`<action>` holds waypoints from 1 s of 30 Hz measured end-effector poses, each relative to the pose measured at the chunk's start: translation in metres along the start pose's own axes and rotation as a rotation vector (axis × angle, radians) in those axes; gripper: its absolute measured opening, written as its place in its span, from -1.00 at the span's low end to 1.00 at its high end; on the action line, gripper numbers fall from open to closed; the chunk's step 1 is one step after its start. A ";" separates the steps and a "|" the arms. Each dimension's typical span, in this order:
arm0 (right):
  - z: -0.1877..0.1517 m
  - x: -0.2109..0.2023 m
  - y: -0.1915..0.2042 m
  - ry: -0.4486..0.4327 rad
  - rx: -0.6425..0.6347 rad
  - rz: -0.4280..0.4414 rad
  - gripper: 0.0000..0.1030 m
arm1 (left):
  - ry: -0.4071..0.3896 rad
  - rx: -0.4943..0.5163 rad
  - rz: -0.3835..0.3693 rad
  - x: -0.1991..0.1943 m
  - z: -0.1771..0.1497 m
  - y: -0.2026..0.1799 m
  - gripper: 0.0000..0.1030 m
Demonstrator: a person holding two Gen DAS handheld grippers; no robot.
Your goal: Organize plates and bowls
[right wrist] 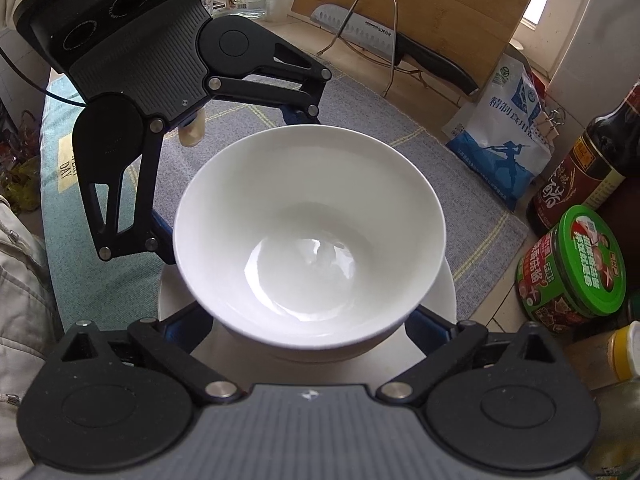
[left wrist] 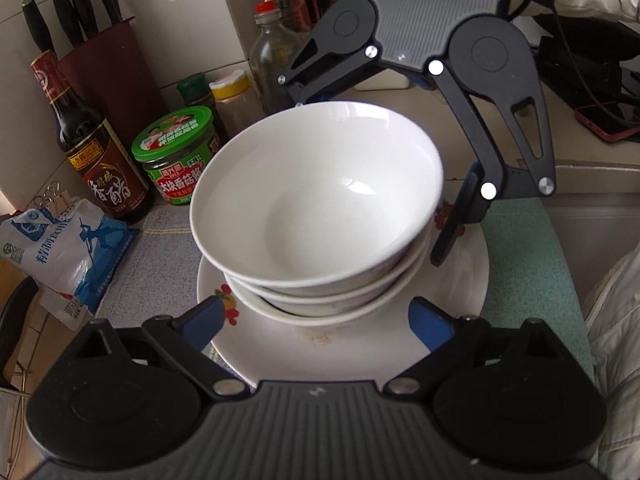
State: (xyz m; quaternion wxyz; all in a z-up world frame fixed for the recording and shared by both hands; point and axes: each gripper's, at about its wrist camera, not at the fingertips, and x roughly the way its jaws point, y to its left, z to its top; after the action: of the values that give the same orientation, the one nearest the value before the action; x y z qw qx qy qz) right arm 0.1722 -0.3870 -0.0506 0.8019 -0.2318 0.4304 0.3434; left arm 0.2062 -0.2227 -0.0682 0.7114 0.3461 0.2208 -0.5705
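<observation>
Three white bowls are nested on a flowered white plate [left wrist: 360, 352]. The top bowl [left wrist: 320, 192] sits tilted in the stack. My left gripper [left wrist: 316, 322] is open, its blue pads [left wrist: 204, 316] standing wide on either side of the lower bowls without touching them. From the far side my right gripper [right wrist: 308, 326] is open too, one finger [left wrist: 452, 232] beside the bowls and the other behind the rim. In the right wrist view the top bowl [right wrist: 308, 236] fills the middle above the plate [right wrist: 444, 296]; the left gripper's fingers [right wrist: 160, 240] stand past it.
A vinegar bottle [left wrist: 100, 160], a green-lidded jar [left wrist: 176, 152], a salt bag [left wrist: 60, 248] and a knife block [left wrist: 108, 68] crowd one side. A sink [left wrist: 592, 220] lies on the other. A cutting board [right wrist: 420, 12] and a knife [right wrist: 380, 36] lean behind the grey mat [right wrist: 360, 120].
</observation>
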 end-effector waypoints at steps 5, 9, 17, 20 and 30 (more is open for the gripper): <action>-0.005 -0.006 0.005 -0.001 0.001 -0.068 1.00 | -0.043 -0.084 0.079 -0.015 -0.005 0.000 0.91; -0.010 -0.011 0.009 0.017 0.046 -0.139 1.00 | -0.085 -0.176 0.137 -0.031 -0.009 -0.005 0.91; -0.010 -0.023 0.034 0.057 0.204 -0.278 1.00 | -0.273 -0.438 0.261 -0.075 -0.020 -0.024 0.91; -0.007 -0.025 0.045 0.068 0.326 -0.323 1.00 | -0.313 -0.533 0.295 -0.092 -0.022 -0.029 0.94; -0.014 -0.040 0.093 -0.021 0.912 -0.567 1.00 | -0.042 -0.773 0.494 -0.120 -0.029 -0.035 0.95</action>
State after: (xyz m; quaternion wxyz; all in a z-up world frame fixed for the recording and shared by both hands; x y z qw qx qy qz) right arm 0.0787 -0.3494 -0.0311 0.8866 0.0365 0.4486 -0.1063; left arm 0.1451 -0.1254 -0.0108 0.9073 0.0861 0.3136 -0.2664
